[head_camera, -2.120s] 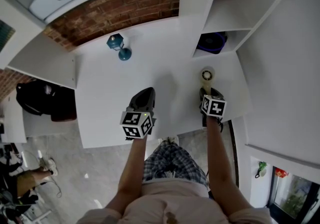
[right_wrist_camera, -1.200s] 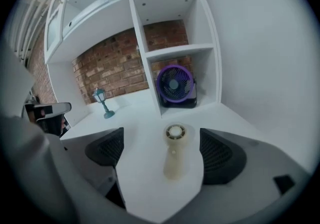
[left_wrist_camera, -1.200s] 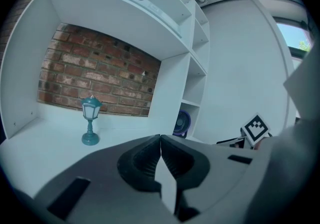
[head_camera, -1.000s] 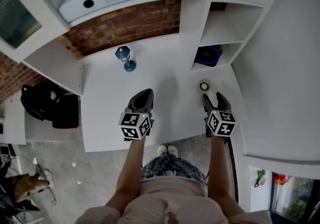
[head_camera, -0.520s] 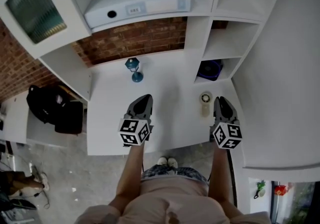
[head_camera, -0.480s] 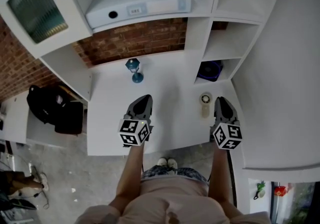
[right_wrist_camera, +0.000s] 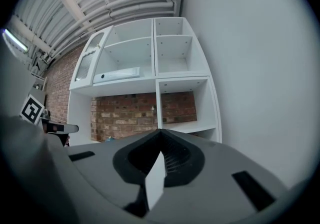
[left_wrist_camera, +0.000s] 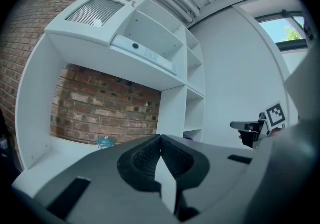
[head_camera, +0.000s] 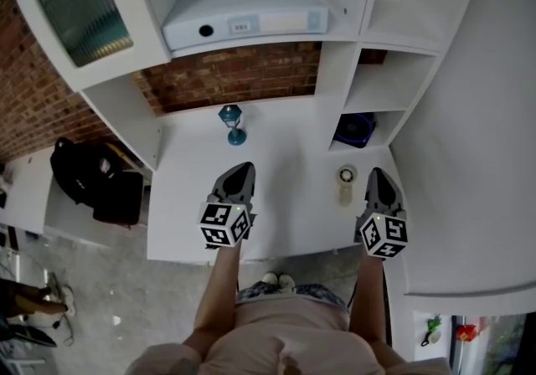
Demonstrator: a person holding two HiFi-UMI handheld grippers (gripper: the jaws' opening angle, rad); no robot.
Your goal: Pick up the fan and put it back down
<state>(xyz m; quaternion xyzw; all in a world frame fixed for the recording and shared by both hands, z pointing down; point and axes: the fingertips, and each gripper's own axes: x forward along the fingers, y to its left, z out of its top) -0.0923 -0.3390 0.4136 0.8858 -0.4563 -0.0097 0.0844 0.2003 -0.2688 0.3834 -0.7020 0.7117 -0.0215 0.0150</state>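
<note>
The right gripper (head_camera: 378, 179) is drawing back, its jaws just closing together on nothing, leaving the fan (head_camera: 346, 184) lying on the desk (head_camera: 289, 160) right of centre (so the task looks done), while the left gripper (head_camera: 239, 174) is hanging pressed together, empty.

fan (head_camera: 346, 184) x1, tongs (head_camera: 243, 167) (head_camera: 374, 172) x2, lantern (head_camera: 233, 124) x1

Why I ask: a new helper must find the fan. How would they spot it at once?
Start at the white desk below the brick wall. On its right side, before the low cubby, sits the fan. It is small and cream with a round head, unlike the teal lantern farther back.
</note>
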